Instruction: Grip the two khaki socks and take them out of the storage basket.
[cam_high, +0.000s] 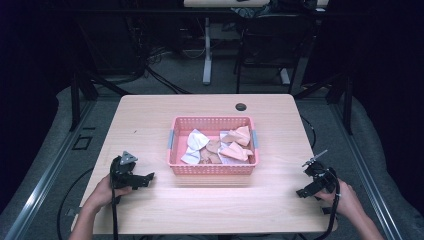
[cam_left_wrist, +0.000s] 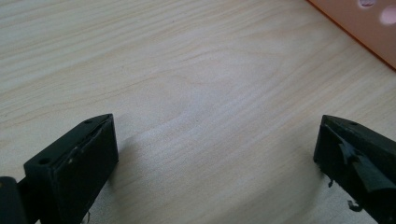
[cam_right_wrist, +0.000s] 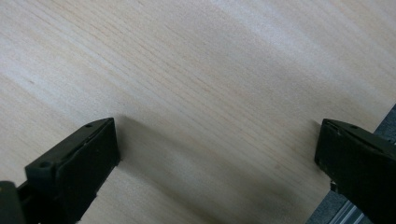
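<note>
Crumpled cloths lie in the pink basket, between and beyond both grippers. Left gripper and right gripper rest spread wide, empty; likely start, reaching in comes next.

Tabletop: pale wood grain, rectangular, rounded corners, with a small dark round hole near the far edge, right of centre.

Basket: pink plastic with perforated walls and grey handles on its two short sides; it sits on the tabletop at the centre, slightly toward the far side. Its corner also shows at the upper right of the left gripper view.

Left gripper: rests on the tabletop near the front left, jaws wide apart.

Right gripper: low over the front right, by the edge, jaws wide apart.
</note>
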